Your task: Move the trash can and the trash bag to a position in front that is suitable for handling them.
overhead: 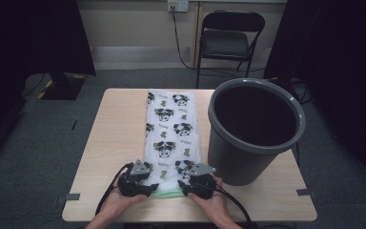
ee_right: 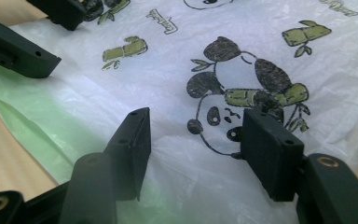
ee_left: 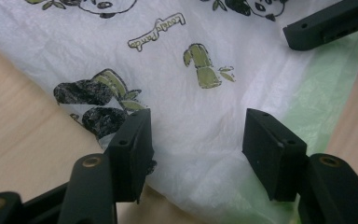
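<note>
The bag [overhead: 171, 133] lies flat along the tabletop [overhead: 109, 143] middle, beside the bin [overhead: 252, 129]. Both claws, left [overhead: 148, 187] and right [overhead: 185, 183], stand apart over its near edge, gripping nothing.

Off to my side and beyond
A grey bin [overhead: 255, 138] stands on the table [overhead: 112, 138]; a folding chair [overhead: 228, 40] sits behind it.

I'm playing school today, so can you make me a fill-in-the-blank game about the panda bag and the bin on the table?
1. The animals printed on the plastic bag are ____.
2. The grey bin stands to the ____ of the bag.
3. The left tongs are ____, not shut.
4. The bag's near edge is coloured ____.

Missing words: pandas, right, open, green.
</note>
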The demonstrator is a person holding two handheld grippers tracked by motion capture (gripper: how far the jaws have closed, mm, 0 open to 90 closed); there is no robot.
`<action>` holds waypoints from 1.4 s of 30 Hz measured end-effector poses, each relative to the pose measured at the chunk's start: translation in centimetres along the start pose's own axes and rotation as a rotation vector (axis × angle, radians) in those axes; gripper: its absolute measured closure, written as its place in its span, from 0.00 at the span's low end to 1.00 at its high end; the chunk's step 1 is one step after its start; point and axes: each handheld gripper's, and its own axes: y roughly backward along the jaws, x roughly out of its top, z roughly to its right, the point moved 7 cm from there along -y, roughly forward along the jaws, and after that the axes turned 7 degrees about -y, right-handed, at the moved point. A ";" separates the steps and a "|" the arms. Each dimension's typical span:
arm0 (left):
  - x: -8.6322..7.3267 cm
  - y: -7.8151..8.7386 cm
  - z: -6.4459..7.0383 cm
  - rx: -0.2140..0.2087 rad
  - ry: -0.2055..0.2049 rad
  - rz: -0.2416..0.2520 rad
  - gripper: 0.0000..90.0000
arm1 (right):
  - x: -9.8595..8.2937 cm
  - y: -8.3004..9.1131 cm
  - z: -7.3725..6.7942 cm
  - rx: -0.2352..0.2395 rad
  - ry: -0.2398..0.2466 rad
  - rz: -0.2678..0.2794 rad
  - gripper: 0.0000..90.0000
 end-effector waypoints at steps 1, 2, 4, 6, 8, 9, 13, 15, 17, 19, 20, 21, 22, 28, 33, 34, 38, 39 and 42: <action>-0.5 0.7 -0.1 -0.007 -0.004 0.023 0.46 | 0.1 -0.3 -0.9 0.022 0.020 -0.001 0.48; -0.5 0.7 -0.1 -0.007 -0.004 0.023 0.46 | 0.1 -0.3 -0.9 0.022 0.020 -0.001 0.48; -0.5 1.8 -0.6 0.004 0.040 0.081 0.46 | 0.3 -0.7 -2.3 0.042 0.028 -0.005 0.48; -0.2 2.1 -0.8 0.013 0.056 0.107 0.46 | 0.3 -0.8 -2.9 0.051 0.037 -0.005 0.48; 0.2 2.5 -1.2 0.027 0.070 0.132 0.46 | 0.5 -1.1 -4.2 0.072 0.057 -0.007 0.48; 0.4 2.4 -1.6 0.042 0.083 0.146 0.46 | 0.6 -1.4 -5.1 0.089 0.074 -0.007 0.47; -0.1 1.8 -1.8 0.051 0.081 0.109 0.48 | 0.7 -1.8 -6.8 0.109 0.060 -0.011 0.40; -0.6 1.4 -1.7 0.051 0.075 0.074 0.48 | 0.7 -1.8 -7.5 0.130 0.055 -0.015 0.40; -0.9 1.2 -1.6 0.049 0.064 0.050 0.49 | 0.5 -1.6 -7.8 0.149 0.072 -0.020 0.42; -1.0 1.2 -1.7 0.059 0.070 0.049 0.49 | 0.7 -1.2 -7.4 0.157 0.091 -0.008 0.43; -0.9 1.2 -1.8 0.056 0.076 0.057 0.49 | 0.8 -0.9 -6.9 0.147 0.095 0.000 0.44; -0.8 1.3 -2.0 0.054 0.074 0.067 0.49 | 1.0 -0.6 -6.2 0.139 0.090 0.007 0.45; -0.7 1.4 -2.0 0.050 0.088 0.080 0.49 | 1.1 -0.3 -5.5 0.135 0.077 0.018 0.47; -0.2 1.5 -1.9 0.045 0.089 0.104 0.50 | 0.2 2.1 -1.8 0.095 0.097 0.027 0.63; 0.0 1.6 -1.6 0.037 0.088 0.119 0.52 | -1.6 2.5 -0.5 0.075 0.095 -0.009 0.67; 0.0 1.6 -1.5 0.032 0.084 0.119 0.52 | -1.9 2.5 -1.0 0.111 0.085 -0.020 0.66; 0.0 1.7 -1.4 0.032 0.090 0.126 0.51 | -1.7 2.1 -2.2 0.147 0.070 -0.029 0.61; 0.0 1.8 -1.5 0.037 0.090 0.129 0.51 | -1.5 1.7 -3.2 0.151 0.066 -0.027 0.59; 0.1 2.1 -1.7 0.040 0.096 0.149 0.50 | -1.1 1.2 -4.1 0.173 0.065 -0.025 0.59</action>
